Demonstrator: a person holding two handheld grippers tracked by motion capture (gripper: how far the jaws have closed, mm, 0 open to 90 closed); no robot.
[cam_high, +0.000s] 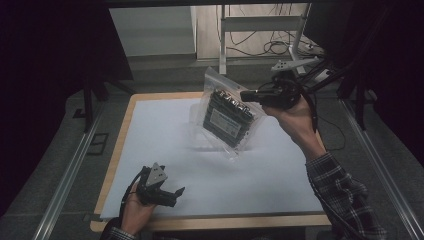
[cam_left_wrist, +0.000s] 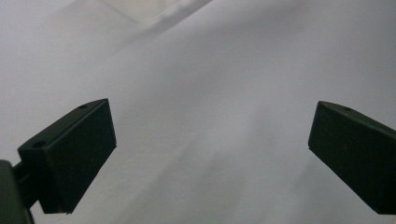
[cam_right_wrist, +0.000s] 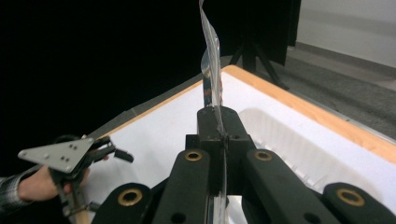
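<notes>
Aloft now: a clear bag with a dark block inside, pinched at its edge and held above the table.

Near left, the left gripper (cam_high: 170, 192) rests on the white sheet (cam_high: 165, 140) with its jaws spread wide and nothing between them. Farther right, the clear plastic bag (cam_high: 226, 116) hangs tilted over the far middle of the table (cam_high: 120, 145), clear of it. The right gripper (cam_high: 246, 95) is clamped tight on the film at the bag's right edge. That film looks thin and slippery, the block stiff and weighty, so it may swing; a second hold on the lower edge should steady it.
</notes>
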